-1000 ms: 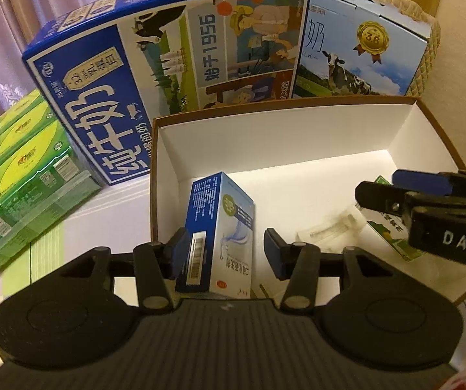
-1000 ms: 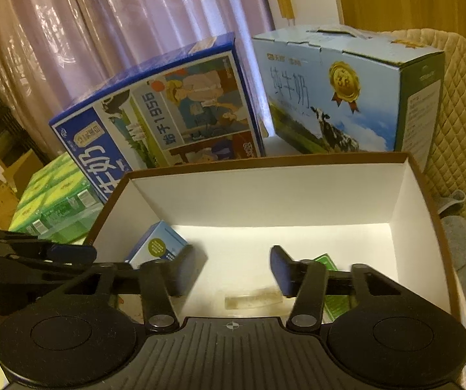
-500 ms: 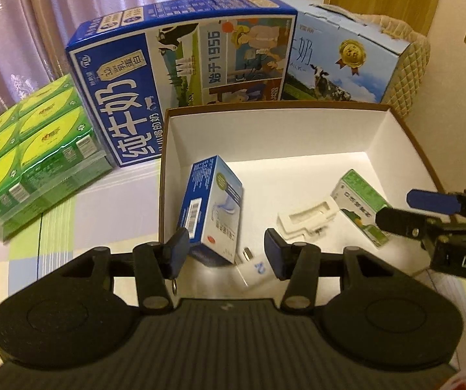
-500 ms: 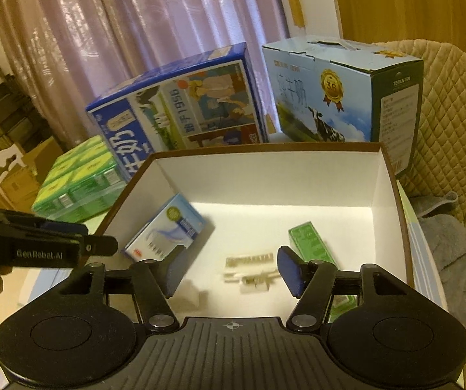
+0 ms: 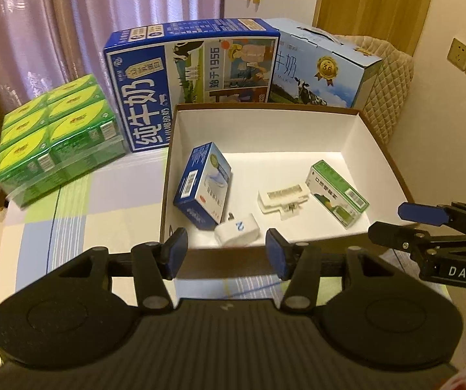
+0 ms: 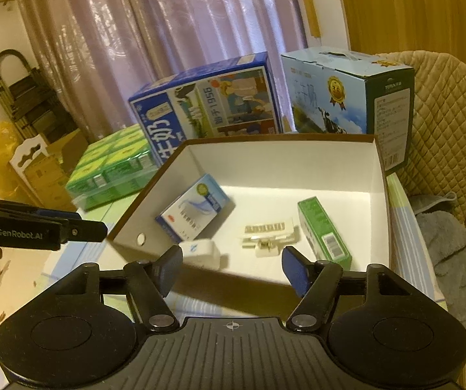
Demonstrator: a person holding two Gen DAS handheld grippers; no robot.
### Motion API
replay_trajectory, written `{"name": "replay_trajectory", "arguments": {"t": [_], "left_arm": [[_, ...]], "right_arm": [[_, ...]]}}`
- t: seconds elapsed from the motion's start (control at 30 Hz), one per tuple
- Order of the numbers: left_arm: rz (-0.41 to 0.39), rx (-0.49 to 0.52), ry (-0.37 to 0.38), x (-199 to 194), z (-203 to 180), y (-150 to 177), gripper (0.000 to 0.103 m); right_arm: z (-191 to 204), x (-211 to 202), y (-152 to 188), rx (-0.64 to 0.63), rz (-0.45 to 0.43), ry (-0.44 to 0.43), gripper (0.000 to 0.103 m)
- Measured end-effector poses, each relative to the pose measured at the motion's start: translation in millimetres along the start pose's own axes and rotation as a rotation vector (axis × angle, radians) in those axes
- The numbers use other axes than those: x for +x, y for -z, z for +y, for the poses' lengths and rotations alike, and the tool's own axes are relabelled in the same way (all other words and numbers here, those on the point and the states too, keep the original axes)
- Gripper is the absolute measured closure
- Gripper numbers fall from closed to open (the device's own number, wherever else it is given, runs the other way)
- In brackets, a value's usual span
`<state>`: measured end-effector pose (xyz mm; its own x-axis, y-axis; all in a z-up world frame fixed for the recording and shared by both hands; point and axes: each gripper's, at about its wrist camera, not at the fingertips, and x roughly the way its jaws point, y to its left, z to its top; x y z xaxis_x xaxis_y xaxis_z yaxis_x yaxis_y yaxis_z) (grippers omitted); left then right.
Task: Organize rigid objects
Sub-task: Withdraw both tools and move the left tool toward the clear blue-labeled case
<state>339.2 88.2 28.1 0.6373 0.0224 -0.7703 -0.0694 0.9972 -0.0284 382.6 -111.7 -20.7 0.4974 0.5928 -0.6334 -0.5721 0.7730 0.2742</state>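
Left gripper and right gripper both gape wide and empty before your tray; approach the blue box at 11 o'clock squarely, clearing the rim.

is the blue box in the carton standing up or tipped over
Tipped. The blue box leans at a slant near the left wall of the carton, one end raised, its barcode side facing the left wrist camera.
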Motion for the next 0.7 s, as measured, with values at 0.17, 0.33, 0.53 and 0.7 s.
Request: {"name": "replay_trajectory", "arguments": {"t": [0.17, 0.33, 0.53, 0.7], "left_arm": [[-0.005, -0.031, -0.011, -22, -4, 28, 0.053], [0.009, -0.06, -0.027, -38, -7, 62, 0.053], [0.033, -0.095, -0.057, -50, -9, 95, 0.053], [0.055, -0.14, -0.081, -58, -9, 120, 0.051]], "right_arm": [[5, -17, 20, -0.043, 0.017, -0.026, 0.036], [6, -25, 41, -0.069, 0.042, -0.048, 0.035], [9, -34, 59, -0.108, 0.068, -0.078, 0.035], [12, -33, 80, -0.178, 0.106, -0.099, 0.035]]}}
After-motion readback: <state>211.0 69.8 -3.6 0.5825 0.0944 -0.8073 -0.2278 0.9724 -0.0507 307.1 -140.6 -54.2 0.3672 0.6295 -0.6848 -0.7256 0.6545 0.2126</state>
